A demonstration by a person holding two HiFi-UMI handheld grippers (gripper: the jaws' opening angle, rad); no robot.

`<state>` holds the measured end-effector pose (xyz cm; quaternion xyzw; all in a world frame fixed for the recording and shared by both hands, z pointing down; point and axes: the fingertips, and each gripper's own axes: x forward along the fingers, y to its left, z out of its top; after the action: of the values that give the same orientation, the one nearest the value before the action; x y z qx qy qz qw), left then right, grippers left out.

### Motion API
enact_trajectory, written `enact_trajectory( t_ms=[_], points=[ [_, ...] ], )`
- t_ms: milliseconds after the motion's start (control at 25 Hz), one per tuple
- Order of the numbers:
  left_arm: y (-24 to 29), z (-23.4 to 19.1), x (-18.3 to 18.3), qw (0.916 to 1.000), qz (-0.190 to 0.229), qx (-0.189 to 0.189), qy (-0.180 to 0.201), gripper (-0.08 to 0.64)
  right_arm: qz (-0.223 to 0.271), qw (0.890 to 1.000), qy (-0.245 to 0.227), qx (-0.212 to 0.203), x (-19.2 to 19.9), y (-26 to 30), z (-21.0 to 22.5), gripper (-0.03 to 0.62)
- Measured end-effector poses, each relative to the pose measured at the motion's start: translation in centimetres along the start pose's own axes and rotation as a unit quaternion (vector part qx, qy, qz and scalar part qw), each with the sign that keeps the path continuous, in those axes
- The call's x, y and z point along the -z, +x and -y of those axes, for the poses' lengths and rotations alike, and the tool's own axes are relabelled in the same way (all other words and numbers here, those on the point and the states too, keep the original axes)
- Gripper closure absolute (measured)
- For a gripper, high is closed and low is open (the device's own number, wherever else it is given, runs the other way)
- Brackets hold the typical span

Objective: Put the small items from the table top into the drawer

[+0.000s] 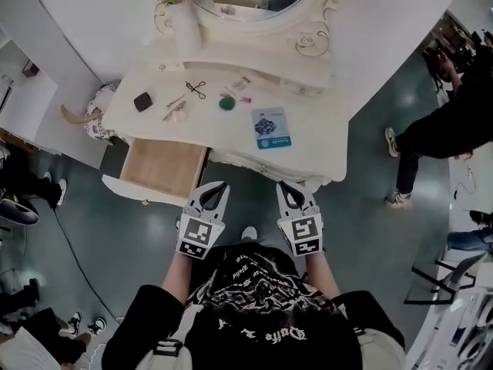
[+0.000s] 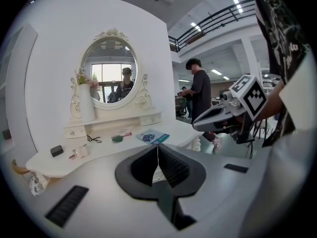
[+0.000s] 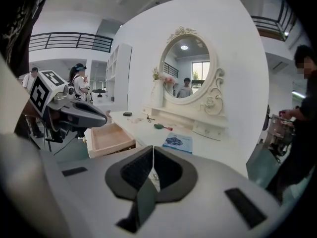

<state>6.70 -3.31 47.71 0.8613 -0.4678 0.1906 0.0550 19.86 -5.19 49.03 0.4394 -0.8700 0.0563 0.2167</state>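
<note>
- White counter [image 1: 320, 126] is carrying the small items [image 1: 196, 89], all lying outside the open drawer [image 1: 162, 168].
- Left claw [image 1: 216, 187] and right claw [image 1: 287, 189] are hovering before the counter, both pressed together, empty.

In the head view the mirror [image 1: 262, 2] is cut off by the top edge; the pale items [image 1: 177, 114] beside the scissors [image 1: 196, 89] are too small to be identified.
</note>
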Motion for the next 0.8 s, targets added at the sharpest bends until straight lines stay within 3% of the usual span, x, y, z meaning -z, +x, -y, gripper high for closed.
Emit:
enact_trajectory(
  t_ms=[240,800],
  points=[
    [2.8,-0.1,-0.3,0.9998,-0.003,-0.015,-0.012,0.543,-0.018,1.0,0.002,-0.004,0.9,1.4,2.8,0.58],
    [5.0,-1.9,-0.7,0.9997,-0.012,-0.018,-0.015,0.543,-0.055,0.998,0.036,-0.003,2.6,2.7,4.2,0.574]
  ],
)
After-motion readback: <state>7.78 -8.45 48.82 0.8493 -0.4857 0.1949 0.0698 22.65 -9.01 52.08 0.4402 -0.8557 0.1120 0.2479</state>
